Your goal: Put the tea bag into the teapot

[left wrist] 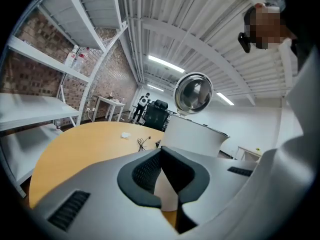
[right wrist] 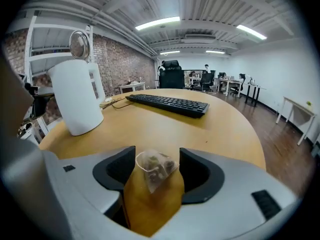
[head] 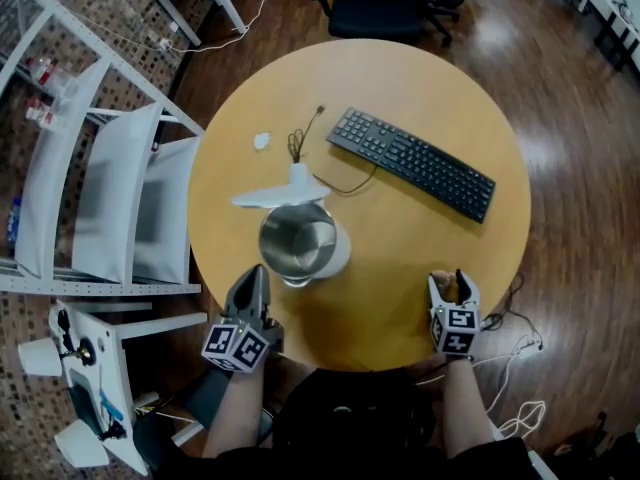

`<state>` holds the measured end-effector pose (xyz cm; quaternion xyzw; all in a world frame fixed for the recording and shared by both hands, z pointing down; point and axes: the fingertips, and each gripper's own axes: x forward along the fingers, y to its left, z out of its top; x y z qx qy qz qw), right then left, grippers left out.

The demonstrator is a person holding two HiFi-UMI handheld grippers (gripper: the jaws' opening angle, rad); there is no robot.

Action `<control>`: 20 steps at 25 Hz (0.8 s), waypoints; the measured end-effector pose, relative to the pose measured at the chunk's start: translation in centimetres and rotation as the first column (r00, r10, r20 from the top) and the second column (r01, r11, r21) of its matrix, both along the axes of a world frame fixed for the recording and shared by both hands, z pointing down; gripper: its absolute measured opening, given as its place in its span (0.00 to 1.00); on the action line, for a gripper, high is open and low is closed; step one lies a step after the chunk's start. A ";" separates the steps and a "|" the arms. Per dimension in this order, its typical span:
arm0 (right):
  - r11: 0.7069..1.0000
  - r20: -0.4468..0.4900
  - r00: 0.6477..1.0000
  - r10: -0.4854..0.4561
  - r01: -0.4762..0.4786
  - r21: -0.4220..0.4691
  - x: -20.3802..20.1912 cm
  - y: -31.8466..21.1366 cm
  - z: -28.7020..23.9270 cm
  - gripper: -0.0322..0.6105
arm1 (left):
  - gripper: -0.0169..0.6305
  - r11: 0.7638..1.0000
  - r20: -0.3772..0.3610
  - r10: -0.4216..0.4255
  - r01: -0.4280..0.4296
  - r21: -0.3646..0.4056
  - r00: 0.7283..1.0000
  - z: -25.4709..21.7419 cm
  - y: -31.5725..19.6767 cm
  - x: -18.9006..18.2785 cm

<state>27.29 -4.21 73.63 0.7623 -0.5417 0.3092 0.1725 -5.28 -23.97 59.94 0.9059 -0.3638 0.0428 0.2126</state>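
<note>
A small see-through tea bag lies on the round wooden table near its front right edge. My right gripper stands open around it, a gap showing on each side of the bag. The head view shows the same tea bag between the right gripper fingers. The white teapot, a kettle with a steel inside, stands mid-table with its lid swung open. My left gripper is shut and empty at the front left edge, just short of the teapot.
A black keyboard lies at the back right of the table. A thin dark cable and a small white scrap lie behind the teapot. White folding chairs stand to the left, and a black office chair stands beyond the table.
</note>
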 end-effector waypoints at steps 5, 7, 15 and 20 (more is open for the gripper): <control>0.999 -0.051 0.999 -0.007 0.004 -0.053 -0.4 0.2 1.2 0.47 | 0.02 1.000 0.002 0.002 -0.002 -0.005 1.000 0.3 0.6 0.3; 0.998 -0.061 0.998 -0.019 0.015 -0.062 -0.7 0.0 1.0 0.42 | 0.02 1.000 0.001 -0.003 0.003 -0.005 1.000 0.2 0.7 0.1; 0.998 -0.036 0.999 -0.026 0.024 -0.063 -1.8 -0.4 0.5 0.19 | 0.02 1.000 -0.001 -0.023 0.023 -0.002 1.000 -0.2 0.8 -0.9; 0.999 -0.040 0.998 -0.044 0.044 -0.017 -2.4 -2.2 -1.7 0.19 | 0.02 0.999 0.005 -0.036 0.036 0.031 0.999 -1.5 0.0 -1.7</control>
